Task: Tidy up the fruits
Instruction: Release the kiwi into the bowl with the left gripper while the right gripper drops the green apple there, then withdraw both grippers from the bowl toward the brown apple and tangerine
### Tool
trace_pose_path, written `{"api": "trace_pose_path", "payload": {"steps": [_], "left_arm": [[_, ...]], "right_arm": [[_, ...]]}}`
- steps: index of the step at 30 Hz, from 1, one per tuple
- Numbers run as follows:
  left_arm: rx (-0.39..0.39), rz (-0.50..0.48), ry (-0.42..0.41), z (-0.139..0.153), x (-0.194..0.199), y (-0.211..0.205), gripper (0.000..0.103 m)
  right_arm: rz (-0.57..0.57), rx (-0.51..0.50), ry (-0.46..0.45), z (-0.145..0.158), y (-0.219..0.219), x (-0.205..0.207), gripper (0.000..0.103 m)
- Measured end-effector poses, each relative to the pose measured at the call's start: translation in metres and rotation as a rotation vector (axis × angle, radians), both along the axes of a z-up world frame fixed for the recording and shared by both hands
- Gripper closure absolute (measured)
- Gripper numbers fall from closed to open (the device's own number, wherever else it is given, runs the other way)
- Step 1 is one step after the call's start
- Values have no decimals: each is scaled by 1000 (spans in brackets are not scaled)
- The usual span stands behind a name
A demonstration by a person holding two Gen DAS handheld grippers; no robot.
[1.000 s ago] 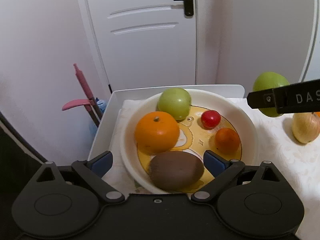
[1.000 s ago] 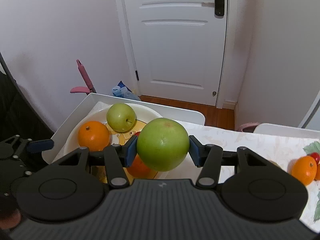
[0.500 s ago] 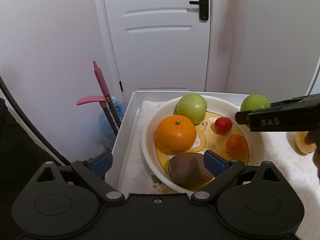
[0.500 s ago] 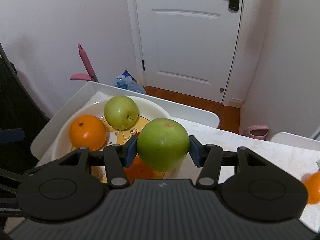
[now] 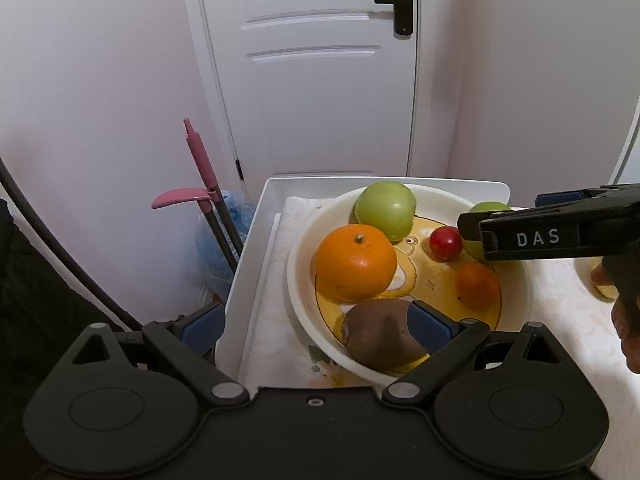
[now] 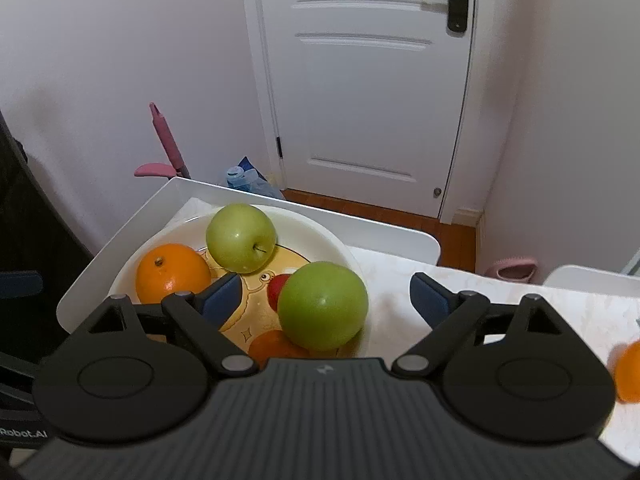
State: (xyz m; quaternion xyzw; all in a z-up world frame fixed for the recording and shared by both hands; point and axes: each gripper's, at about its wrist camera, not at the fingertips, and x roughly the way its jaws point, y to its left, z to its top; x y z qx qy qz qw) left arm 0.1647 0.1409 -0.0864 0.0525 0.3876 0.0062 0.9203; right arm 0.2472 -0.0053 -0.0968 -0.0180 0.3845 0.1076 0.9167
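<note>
A cream bowl [image 5: 294, 276] [image 6: 320, 228] with a yellow cartoon bottom holds a big orange [image 5: 354, 262], a green apple [image 5: 386, 210], a red tomato [image 5: 445, 243], a small orange fruit [image 5: 476, 284] and a brown kiwi [image 5: 376, 336]. A second green apple [image 6: 322, 306] sits low at the bowl's right side, between the pads of my right gripper [image 6: 326, 298]. Those jaws are opening and neither pad touches it. My left gripper [image 5: 316, 326] hangs open over the bowl's near left rim, its right finger above the kiwi, gripping nothing.
The bowl stands on a pale cloth in a white tray [image 5: 256, 248]. A loose orange [image 6: 628, 372] lies on the cloth to the right. A hand [image 5: 628, 320] holds the right gripper. A pink-handled mop [image 5: 200, 156] leans beyond the tray's left edge, before a white door.
The right jaws have spread apart and let go of the green apple, which now sits lower in the bowl. The bowl has slid to the right in the left wrist view.
</note>
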Motion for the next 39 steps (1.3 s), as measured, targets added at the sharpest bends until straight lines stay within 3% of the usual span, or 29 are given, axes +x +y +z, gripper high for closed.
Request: {"api": "trace_pose_path", "payload": {"steps": [10, 22, 31, 39], "left_arm": [[2, 0, -5, 4, -7, -4, 3], [-14, 13, -41, 24, -26, -8, 3], [-13, 102, -126, 56, -63, -35, 2], [-43, 123, -154, 74, -90, -83, 1]], "right_arm": [[-18, 19, 24, 6, -11, -10, 0], [-19, 32, -5, 37, -21, -40, 0], [30, 53, -10, 72, -56, -84, 0], [28, 41, -36, 87, -117, -125, 0]]}}
